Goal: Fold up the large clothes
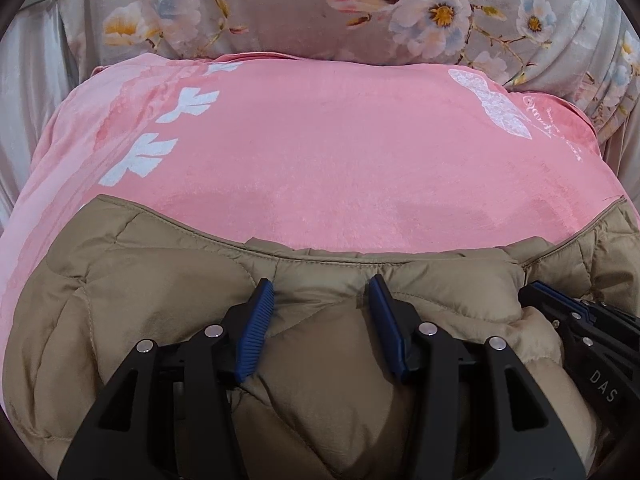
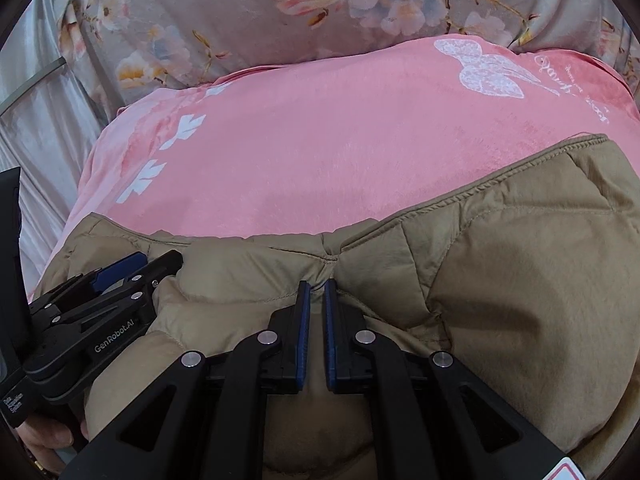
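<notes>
A tan quilted puffer jacket (image 1: 160, 288) lies bunched on a pink blanket (image 1: 328, 140); it also fills the lower right wrist view (image 2: 520, 280). My left gripper (image 1: 322, 292) is open, its blue-padded fingers (image 1: 258, 320) resting on the jacket near its far edge, fabric bulging between them. My right gripper (image 2: 317, 292) is shut on a pinched fold of the jacket at its far edge. The right gripper shows at the right edge of the left wrist view (image 1: 560, 304); the left gripper shows at the left of the right wrist view (image 2: 132, 272).
A grey floral quilt (image 1: 360, 4) lies beyond the pink blanket (image 2: 320, 152), also in the right wrist view (image 2: 280, 8). Pale curtain-like fabric (image 2: 36, 128) hangs at the left. A hand holds the left gripper's handle (image 2: 48, 436).
</notes>
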`<state>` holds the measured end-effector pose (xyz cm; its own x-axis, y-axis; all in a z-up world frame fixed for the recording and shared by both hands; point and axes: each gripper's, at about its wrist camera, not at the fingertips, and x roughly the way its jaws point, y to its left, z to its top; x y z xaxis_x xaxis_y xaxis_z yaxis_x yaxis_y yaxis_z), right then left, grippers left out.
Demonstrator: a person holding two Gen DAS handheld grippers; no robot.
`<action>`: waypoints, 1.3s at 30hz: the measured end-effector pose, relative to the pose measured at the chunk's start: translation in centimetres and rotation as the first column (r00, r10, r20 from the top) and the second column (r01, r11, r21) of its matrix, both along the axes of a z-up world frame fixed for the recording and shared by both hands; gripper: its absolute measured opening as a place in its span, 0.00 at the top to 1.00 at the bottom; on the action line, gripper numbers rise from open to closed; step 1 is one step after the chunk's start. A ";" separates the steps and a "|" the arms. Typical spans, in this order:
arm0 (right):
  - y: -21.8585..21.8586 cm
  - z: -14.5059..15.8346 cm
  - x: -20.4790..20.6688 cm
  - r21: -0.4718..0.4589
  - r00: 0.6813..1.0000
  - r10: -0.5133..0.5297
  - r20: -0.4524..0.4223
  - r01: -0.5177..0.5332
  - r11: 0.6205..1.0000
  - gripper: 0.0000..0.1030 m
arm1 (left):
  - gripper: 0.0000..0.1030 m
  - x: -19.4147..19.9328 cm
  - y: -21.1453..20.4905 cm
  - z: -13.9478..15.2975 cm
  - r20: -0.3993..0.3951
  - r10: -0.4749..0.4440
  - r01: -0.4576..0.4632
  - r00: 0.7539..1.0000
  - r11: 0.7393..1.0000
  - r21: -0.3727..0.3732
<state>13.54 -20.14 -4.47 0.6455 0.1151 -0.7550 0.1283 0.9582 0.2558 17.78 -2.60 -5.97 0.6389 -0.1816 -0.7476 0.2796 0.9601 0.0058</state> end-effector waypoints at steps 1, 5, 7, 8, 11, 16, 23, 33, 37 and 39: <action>0.0 -0.1 0.0 0.002 1.000 0.000 0.000 0.000 1.000 0.97 | 0.53 0.0 0.0 -0.1 0.002 0.000 0.000 1.000 1.000 0.002; 0.0 -0.3 0.3 0.003 1.000 -0.002 0.001 0.002 1.000 0.97 | 0.53 0.2 -0.3 -0.3 0.011 0.005 -0.005 1.000 1.000 0.016; 0.1 -0.4 0.3 -0.001 1.000 -0.001 0.002 0.001 1.000 0.97 | 0.53 0.3 -0.5 -0.5 0.015 0.008 -0.008 1.000 1.000 0.023; 0.1 -0.5 0.4 -0.003 1.000 -0.002 0.002 0.002 1.000 0.97 | 0.53 0.3 -0.6 -0.5 0.017 0.009 -0.010 1.000 1.000 0.026; 0.3 -0.6 0.6 -0.017 1.000 -0.004 0.005 0.004 1.000 0.97 | 0.53 0.4 -0.7 -0.7 0.024 0.012 -0.013 1.000 0.999 0.038; 0.4 -0.8 0.9 -0.031 1.000 -0.010 0.012 0.011 0.999 0.97 | 0.53 0.6 -1.0 -0.9 0.029 0.017 -0.019 0.999 0.998 0.058; 0.2 -0.4 0.6 -0.023 1.000 -0.018 0.023 0.018 1.000 0.97 | 0.53 0.5 -0.9 -0.5 0.025 0.017 -0.018 1.000 0.998 0.060; 2.7 4.2 -8.9 -0.082 0.989 -0.021 0.149 0.033 0.996 0.82 | 0.43 -9.7 2.2 3.3 0.038 0.020 -0.018 0.999 0.999 -0.042; 3.8 2.4 -10.1 -0.127 0.988 -0.016 0.153 0.035 0.991 0.81 | 0.42 -11.0 2.1 2.1 0.067 0.042 -0.041 0.997 0.999 -0.023; 4.3 1.6 -10.1 -0.160 0.988 -0.012 0.154 0.037 0.986 0.81 | 0.40 -11.0 1.9 1.6 0.076 0.042 -0.042 0.996 0.999 -0.006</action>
<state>3.42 -15.89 -2.87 0.7555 -0.0180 -0.6549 0.1241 0.9854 0.1162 6.79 -0.72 -4.35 0.7012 -0.1567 -0.6955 0.2379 0.9711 0.0210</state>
